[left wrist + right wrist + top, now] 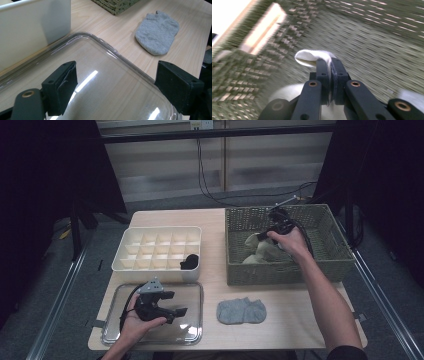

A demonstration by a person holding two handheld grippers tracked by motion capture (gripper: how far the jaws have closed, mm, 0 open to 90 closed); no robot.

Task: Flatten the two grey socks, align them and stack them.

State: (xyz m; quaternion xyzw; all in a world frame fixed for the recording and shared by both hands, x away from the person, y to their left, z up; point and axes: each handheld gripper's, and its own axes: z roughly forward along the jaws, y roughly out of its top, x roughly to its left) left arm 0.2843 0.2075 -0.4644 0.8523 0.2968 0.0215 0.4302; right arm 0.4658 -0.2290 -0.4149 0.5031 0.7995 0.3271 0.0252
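The right tongs (331, 65) are clamped on a white sock (312, 55) inside the wicker basket (330, 227). The left tongs (117, 87) stand wide open, empty, above the clear lid (105, 82).

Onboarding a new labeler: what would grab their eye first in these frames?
Probably the right gripper inside the wicker basket at the table's right, fingers shut on a fold of a white sock. Next, the grey sock lying flat on the table in front of the basket, and the lone black sock in a corner cell of the white divided box.
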